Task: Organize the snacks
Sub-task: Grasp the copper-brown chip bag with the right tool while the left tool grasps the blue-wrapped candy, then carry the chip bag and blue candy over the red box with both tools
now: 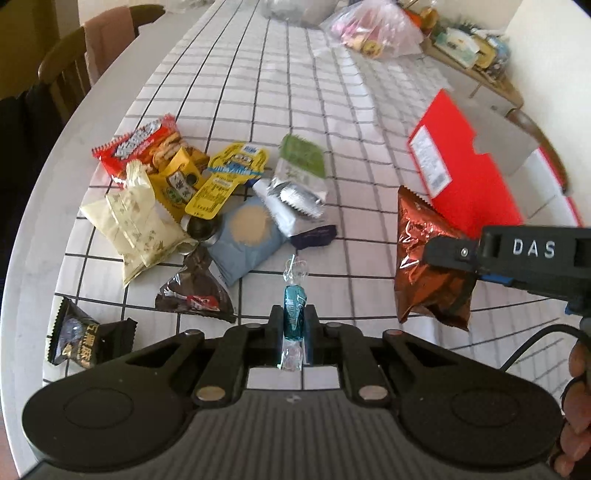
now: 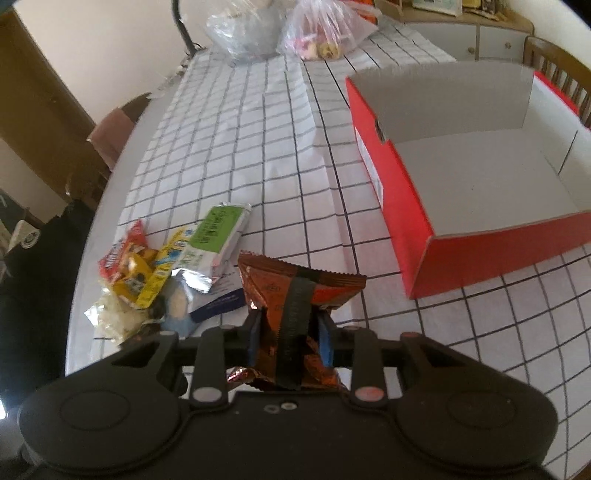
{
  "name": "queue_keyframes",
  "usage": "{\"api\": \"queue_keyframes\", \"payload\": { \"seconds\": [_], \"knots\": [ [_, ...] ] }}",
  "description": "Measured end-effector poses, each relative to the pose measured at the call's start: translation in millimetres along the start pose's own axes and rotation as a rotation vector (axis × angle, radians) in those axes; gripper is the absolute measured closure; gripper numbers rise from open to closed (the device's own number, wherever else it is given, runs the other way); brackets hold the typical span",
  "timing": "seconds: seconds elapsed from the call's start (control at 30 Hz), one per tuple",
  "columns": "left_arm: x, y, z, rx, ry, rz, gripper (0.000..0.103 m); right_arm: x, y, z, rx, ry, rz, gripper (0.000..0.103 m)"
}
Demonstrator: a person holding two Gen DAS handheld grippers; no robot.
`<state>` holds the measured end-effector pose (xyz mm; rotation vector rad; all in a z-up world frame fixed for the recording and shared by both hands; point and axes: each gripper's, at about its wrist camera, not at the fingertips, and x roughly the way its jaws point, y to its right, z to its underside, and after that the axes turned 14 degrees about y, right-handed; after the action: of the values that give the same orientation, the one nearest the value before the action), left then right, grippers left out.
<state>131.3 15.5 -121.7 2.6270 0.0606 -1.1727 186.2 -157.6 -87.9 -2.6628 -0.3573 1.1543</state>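
Observation:
My left gripper [image 1: 294, 320] is shut on a small teal wrapped candy [image 1: 293, 314], held upright above the checked tablecloth. In the left wrist view my right gripper [image 1: 441, 258] comes in from the right, clamped on a shiny copper-brown snack bag [image 1: 424, 273]. The right wrist view shows the same copper bag [image 2: 291, 314] pinched between the right gripper [image 2: 291, 332] fingers, lifted off the table. An open red box [image 2: 424, 206] with a white inside stands to the right, empty. A heap of snack packets [image 1: 192, 199] lies left of centre.
Clear plastic bags [image 2: 321, 33] of food sit at the table's far end. Wooden chairs [image 1: 70, 66] stand along the left edge, another chair [image 2: 554, 66] behind the box. A black packet [image 1: 81, 336] lies near the table's near-left rim. A hand [image 1: 576, 398] shows at right.

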Motion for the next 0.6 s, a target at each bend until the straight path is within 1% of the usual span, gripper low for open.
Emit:
{"api": "queue_keyframes", "payload": {
  "seconds": [0.13, 0.33, 0.47, 0.6],
  "knots": [
    [-21, 5, -7, 0.01, 0.025, 0.033, 0.092, -27, 0, -4, -0.016, 0.044, -0.006, 0.074],
    [-54, 18, -24, 0.052, 0.08, 0.1, 0.092, -70, 5, -11, -0.051, 0.124, 0.013, 0.074],
    [-70, 31, -35, 0.082, 0.108, 0.131, 0.092, -90, 13, -20, -0.067, 0.168, 0.033, 0.074],
    [-80, 50, -48, 0.111, 0.141, 0.145, 0.092, -102, 27, -31, -0.081, 0.197, 0.048, 0.074]
  ]
}}
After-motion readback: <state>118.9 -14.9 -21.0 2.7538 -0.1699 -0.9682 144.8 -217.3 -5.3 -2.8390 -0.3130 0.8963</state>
